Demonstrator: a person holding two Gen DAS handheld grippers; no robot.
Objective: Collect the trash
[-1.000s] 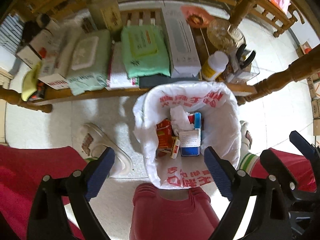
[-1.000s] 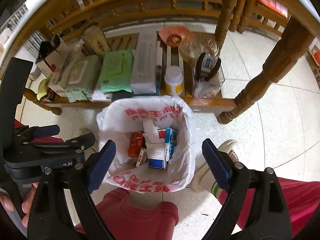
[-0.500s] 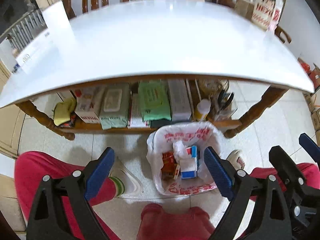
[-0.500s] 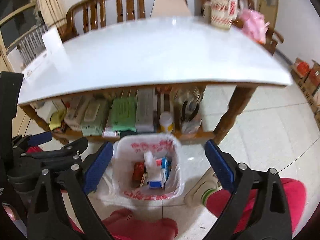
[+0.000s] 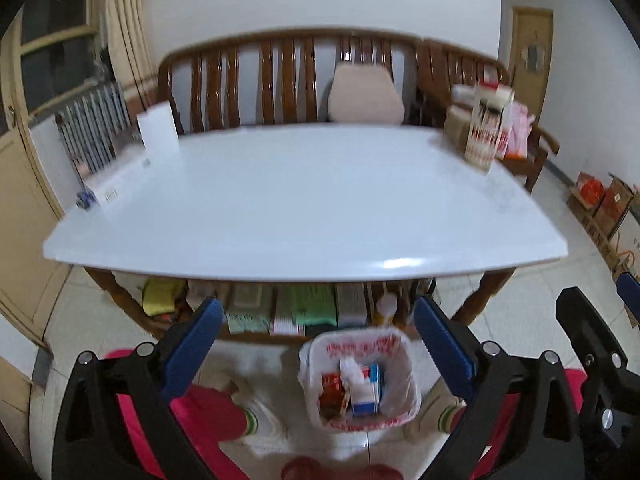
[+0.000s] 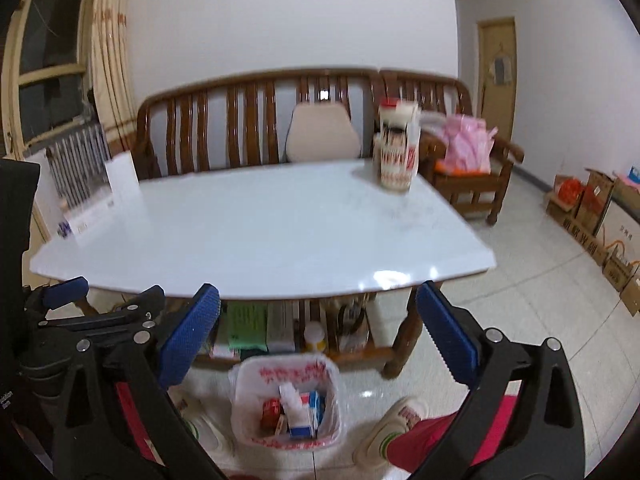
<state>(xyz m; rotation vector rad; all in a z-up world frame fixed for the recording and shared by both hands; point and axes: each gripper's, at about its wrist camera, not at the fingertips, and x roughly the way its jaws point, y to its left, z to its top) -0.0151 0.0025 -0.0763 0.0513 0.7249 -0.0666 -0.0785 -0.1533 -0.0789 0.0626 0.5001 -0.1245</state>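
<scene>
On the floor in front of the table stands a bin lined with a white bag with red print (image 5: 356, 346) (image 6: 288, 372). It holds trash (image 5: 362, 394) (image 6: 298, 414): red and blue-white boxes and crumpled tissue. My left gripper (image 5: 316, 312) hangs high above the bin. Its jaws are opening and nothing is between them. My right gripper (image 6: 318, 296) is beside it at the same height, its jaws opening too and empty. The white table top (image 5: 300, 200) (image 6: 260, 224) carries a red-and-white printed bag (image 5: 486, 136) (image 6: 398, 152) at its far right and a white box (image 5: 158, 132) (image 6: 122, 176) at its far left.
A lower shelf (image 5: 280, 312) under the table is packed with wipe packs, boxes and a bottle. A wooden bench (image 6: 248, 120) stands behind the table. A person's red trouser legs and slippers (image 6: 400, 424) flank the bin. Cardboard boxes (image 6: 592, 208) line the right wall.
Both grippers have risen and tilted upward, so the bin and shelf have sunk to the bottom of the views and the table top has come into sight. The right jaws have spread wider.
</scene>
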